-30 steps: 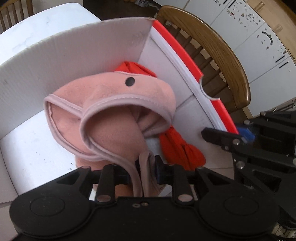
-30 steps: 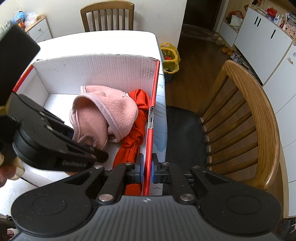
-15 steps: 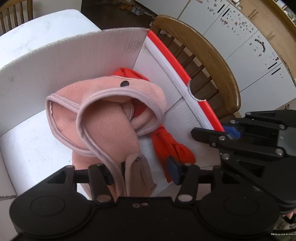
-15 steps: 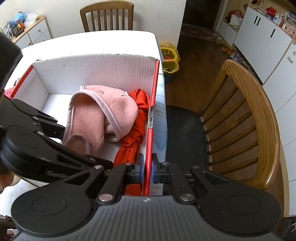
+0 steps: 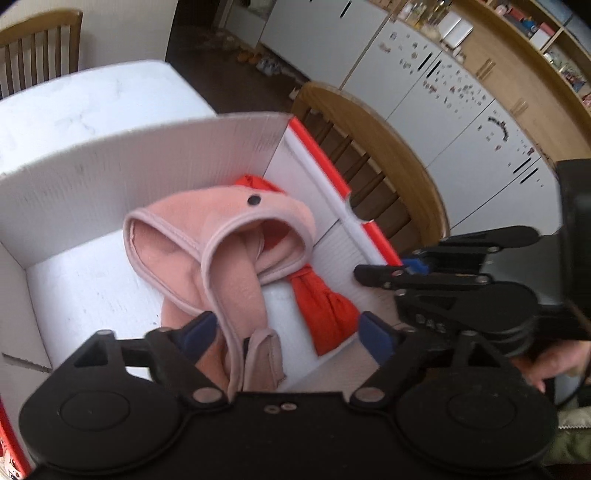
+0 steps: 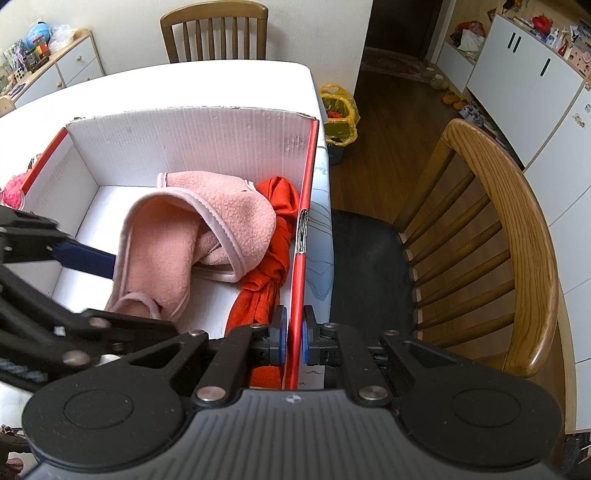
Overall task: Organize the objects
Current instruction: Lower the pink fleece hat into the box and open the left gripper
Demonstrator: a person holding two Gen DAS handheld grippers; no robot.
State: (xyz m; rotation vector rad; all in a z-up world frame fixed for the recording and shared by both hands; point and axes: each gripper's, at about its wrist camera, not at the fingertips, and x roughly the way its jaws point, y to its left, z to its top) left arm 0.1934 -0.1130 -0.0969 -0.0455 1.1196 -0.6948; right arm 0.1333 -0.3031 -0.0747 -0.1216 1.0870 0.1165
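A pink fleece hat (image 5: 221,236) lies in the white cardboard box (image 5: 129,166) with red edges, partly on top of an orange cloth (image 5: 325,306). My left gripper (image 5: 286,330) hovers over the hat's near end. Its jaws are opening, and the hat's strap lies between the blue pads (image 5: 199,328) with neither pad pressing on it. My right gripper (image 6: 294,332) is shut on the box's red-edged right wall (image 6: 306,206). In the right wrist view the hat (image 6: 221,218) and orange cloth (image 6: 277,251) rest against that wall, with the left gripper (image 6: 142,295) coming in from the left.
The box stands on a white table (image 6: 221,81). A wooden chair (image 6: 517,229) is close on the right and another chair (image 6: 214,29) stands at the table's far end. A yellow bag (image 6: 340,114) sits on the floor. A pink fluffy thing (image 6: 11,192) lies left of the box.
The left jaws have spread wide and let go of the hat's strap, and that gripper has drawn back and up. The hat has settled in the box. The right gripper has kept still.
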